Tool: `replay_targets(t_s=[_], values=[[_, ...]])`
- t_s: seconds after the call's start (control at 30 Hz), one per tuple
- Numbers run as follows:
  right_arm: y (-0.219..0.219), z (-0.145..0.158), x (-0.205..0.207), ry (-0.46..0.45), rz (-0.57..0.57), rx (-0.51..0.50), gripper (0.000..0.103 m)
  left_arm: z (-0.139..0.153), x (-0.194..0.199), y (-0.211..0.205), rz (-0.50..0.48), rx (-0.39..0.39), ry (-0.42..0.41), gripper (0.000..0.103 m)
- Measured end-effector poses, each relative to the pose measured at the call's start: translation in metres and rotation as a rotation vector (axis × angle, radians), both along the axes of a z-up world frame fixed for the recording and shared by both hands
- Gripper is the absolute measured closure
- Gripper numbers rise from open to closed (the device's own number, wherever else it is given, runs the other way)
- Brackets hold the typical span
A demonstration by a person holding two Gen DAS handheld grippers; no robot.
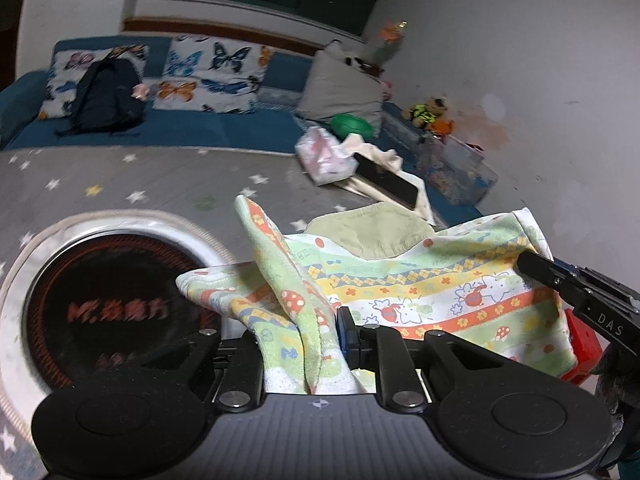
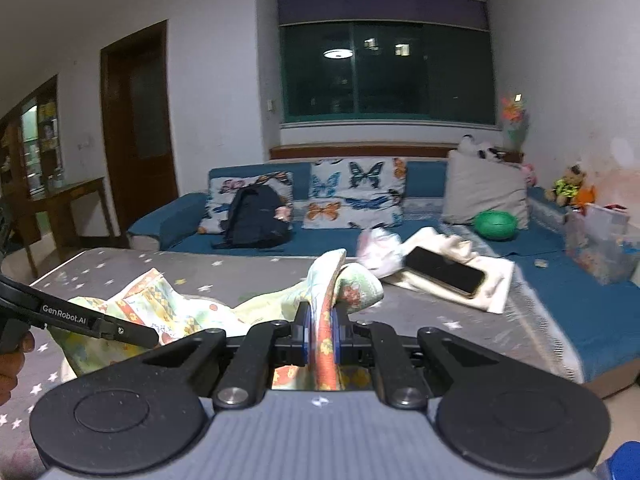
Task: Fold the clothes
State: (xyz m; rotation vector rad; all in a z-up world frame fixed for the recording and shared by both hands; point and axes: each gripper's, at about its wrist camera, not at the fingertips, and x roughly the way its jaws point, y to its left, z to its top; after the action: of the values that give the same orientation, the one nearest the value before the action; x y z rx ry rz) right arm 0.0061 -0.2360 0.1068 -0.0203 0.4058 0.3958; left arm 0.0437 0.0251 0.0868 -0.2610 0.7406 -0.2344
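A small patterned garment with green, yellow and orange bands and cartoon prints hangs stretched between both grippers above the grey star-print table. My left gripper is shut on one bunched edge, and a fold of the cloth stands up over its fingers. My right gripper is shut on the opposite edge, with cloth pinched between its blue pads. In the left wrist view the right gripper comes in from the right at the garment's far corner. The left gripper reaches in from the left in the right wrist view. An olive-green piece shows behind the garment's top edge.
A round dark heater plate is set into the grey table cover. A phone lies on a cream cloth beside a pink-white bundle at the table's far side. Behind them stands a blue sofa with butterfly cushions, a black backpack and a green ball.
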Motion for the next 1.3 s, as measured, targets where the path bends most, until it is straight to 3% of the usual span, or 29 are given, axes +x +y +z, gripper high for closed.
replay_targets(t_s=[0.73,1.3], values=[[-0.053,-0.002,0.031,-0.018,-0.114,-0.025,0.094,-0.003,0.062,-0.071,-0.057,0.158,-0.033,0.083],[-0.058,-0.038,0.064,0.062,-0.132,-0.034,0.094,-0.043,0.104,-0.078,-0.061,0.19,0.055,0.082]])
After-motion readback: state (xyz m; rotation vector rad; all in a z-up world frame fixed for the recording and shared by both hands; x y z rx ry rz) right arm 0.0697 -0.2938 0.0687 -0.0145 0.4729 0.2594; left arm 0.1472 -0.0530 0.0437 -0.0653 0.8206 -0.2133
